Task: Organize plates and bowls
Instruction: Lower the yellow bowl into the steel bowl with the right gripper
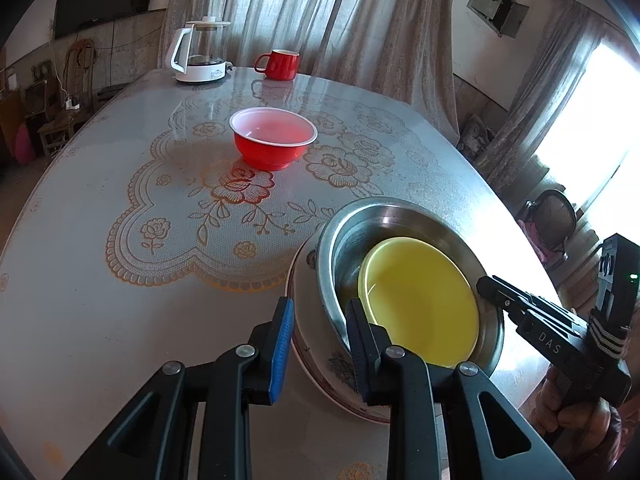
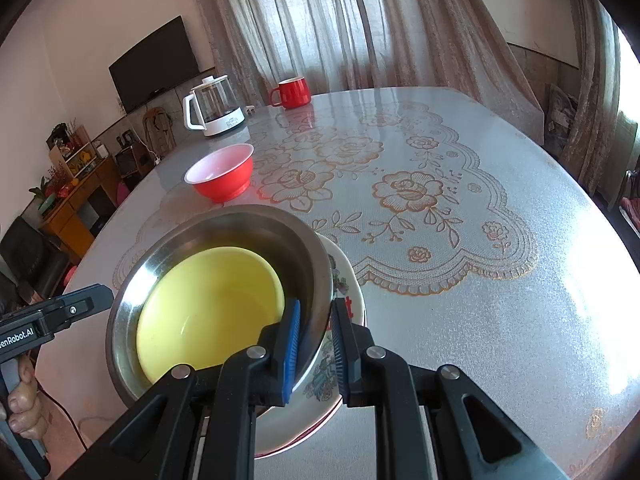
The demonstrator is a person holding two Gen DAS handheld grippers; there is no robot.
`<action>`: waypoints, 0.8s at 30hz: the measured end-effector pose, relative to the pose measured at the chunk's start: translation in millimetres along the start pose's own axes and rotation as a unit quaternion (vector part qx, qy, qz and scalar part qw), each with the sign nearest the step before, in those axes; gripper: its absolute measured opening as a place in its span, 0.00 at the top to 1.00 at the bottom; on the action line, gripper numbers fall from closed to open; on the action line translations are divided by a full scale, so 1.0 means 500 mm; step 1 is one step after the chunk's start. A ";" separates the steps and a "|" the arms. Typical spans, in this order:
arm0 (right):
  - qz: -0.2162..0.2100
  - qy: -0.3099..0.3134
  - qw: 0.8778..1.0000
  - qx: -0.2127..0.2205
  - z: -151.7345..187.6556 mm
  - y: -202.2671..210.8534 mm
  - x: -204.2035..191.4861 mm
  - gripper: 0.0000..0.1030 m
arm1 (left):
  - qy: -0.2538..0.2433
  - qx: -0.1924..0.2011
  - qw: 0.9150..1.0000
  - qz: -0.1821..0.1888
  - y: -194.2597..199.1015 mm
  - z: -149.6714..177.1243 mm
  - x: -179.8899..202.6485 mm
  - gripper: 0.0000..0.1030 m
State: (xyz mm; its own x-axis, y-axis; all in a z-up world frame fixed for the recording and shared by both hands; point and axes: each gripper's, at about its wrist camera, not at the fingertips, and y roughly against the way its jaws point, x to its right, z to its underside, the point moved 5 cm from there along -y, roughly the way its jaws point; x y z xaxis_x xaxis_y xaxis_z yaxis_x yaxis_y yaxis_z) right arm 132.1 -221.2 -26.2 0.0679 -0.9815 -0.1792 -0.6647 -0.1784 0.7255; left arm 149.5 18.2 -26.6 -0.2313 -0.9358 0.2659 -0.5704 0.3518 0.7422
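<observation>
The right tool (image 2: 316,344), marked "DAS", pinches the steel bowl's (image 2: 168,248) rim; the left tool (image 1: 320,344), marked "enRobot.AI", straddles it, spread.

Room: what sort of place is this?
Probably a home living or dining room: a patterned table with a kettle and mug, a wall TV, and curtains.

The left wrist view is taken close over the stacked bowls (image 1: 416,300), angled down across the tabletop (image 1: 120,240) toward the kettle (image 1: 200,52) at 11 o'clock. The right wrist view is taken equally close from the opposite side. The bowls, red bowl (image 2: 220,174), mug (image 2: 292,92) and curtains are shared.
</observation>
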 end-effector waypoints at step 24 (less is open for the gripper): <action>0.006 0.002 1.000 -0.002 -0.001 -0.015 -0.001 0.85 | -0.037 0.016 0.999 -0.014 0.004 0.021 0.029 0.73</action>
State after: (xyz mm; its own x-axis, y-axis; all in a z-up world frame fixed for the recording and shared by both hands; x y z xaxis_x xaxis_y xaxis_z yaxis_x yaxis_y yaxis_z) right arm 137.4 -219.2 -31.4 0.0636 -0.9839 -0.1671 -0.6625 -0.1668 0.7303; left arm 136.6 5.3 -27.9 -0.2713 -0.9420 0.1976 -0.6023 0.3263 0.7285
